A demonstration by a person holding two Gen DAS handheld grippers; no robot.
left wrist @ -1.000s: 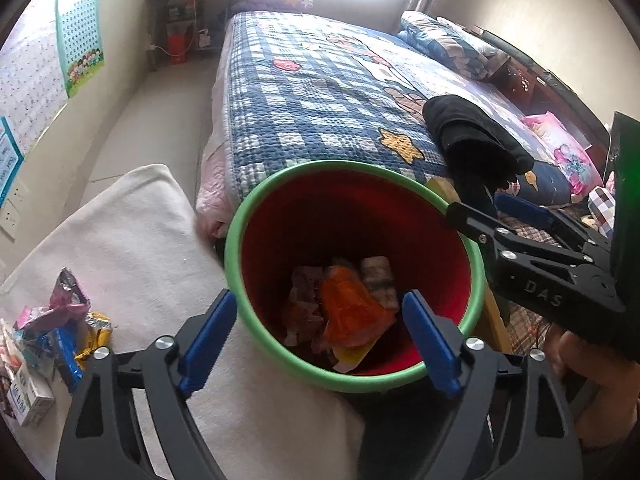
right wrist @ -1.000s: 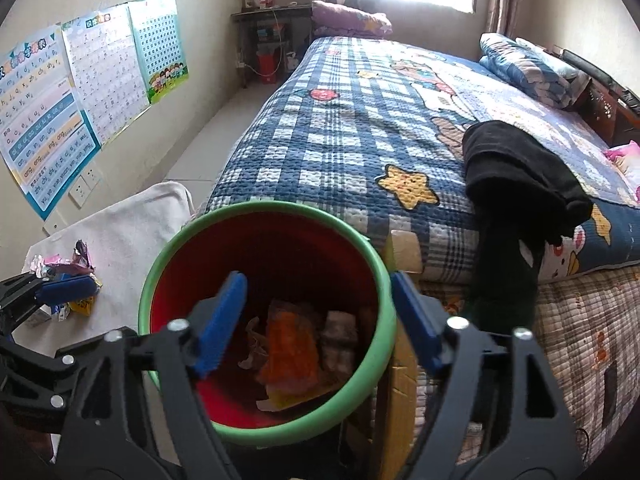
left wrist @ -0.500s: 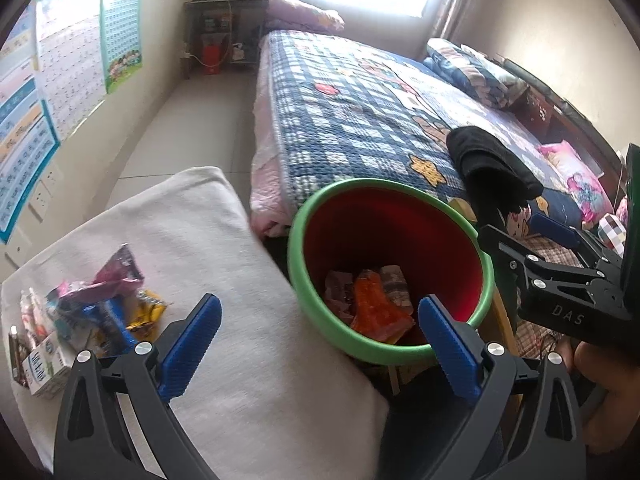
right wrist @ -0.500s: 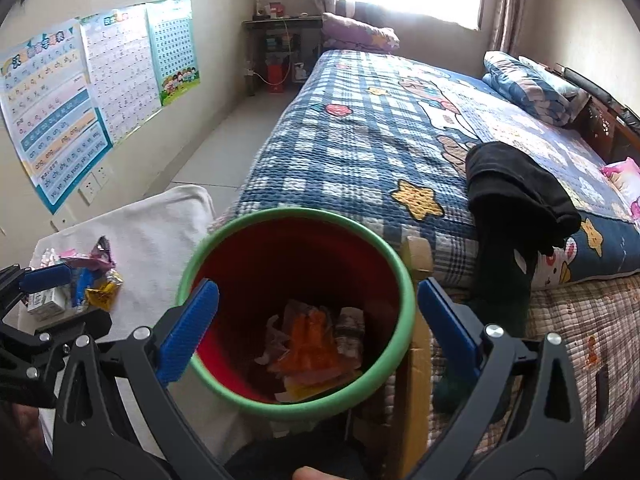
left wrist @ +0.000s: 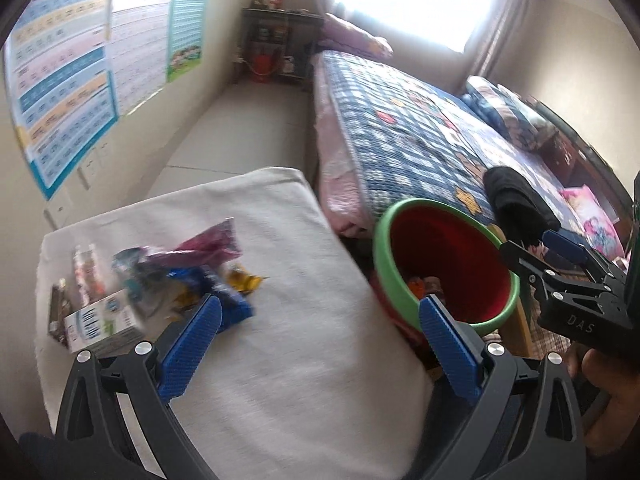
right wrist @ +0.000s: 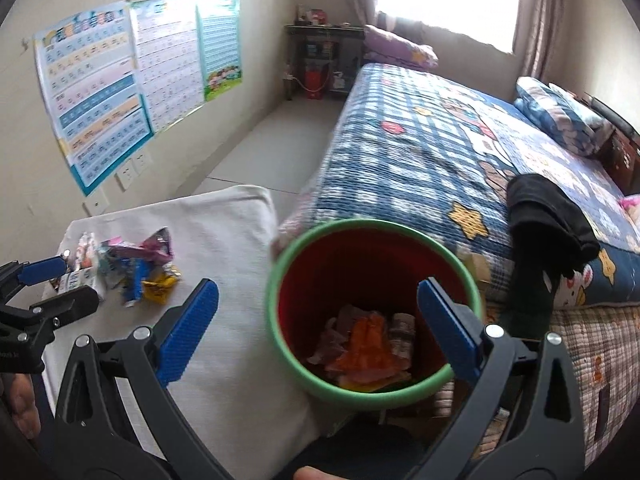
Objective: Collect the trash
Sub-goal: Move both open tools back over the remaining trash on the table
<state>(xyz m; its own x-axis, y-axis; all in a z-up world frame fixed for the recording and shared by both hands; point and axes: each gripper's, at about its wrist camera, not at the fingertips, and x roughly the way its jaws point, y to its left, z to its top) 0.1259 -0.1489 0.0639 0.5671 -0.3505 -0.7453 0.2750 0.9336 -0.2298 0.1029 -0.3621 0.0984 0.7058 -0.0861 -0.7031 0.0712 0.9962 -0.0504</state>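
Left hand-held gripper [left wrist: 316,344] apparently nearer wrappers [left wrist: 188,272].

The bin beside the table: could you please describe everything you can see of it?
The bin is a round, plastic-looking bucket, red inside, with a thick green rim. It stands upright and open, with no lid, between the white-covered table and the bed, close to both. Its bottom holds crumpled wrappers, an orange one on top, filling only the lowest part. The right gripper hovers open above it; neither gripper touches it. Its base is hidden.
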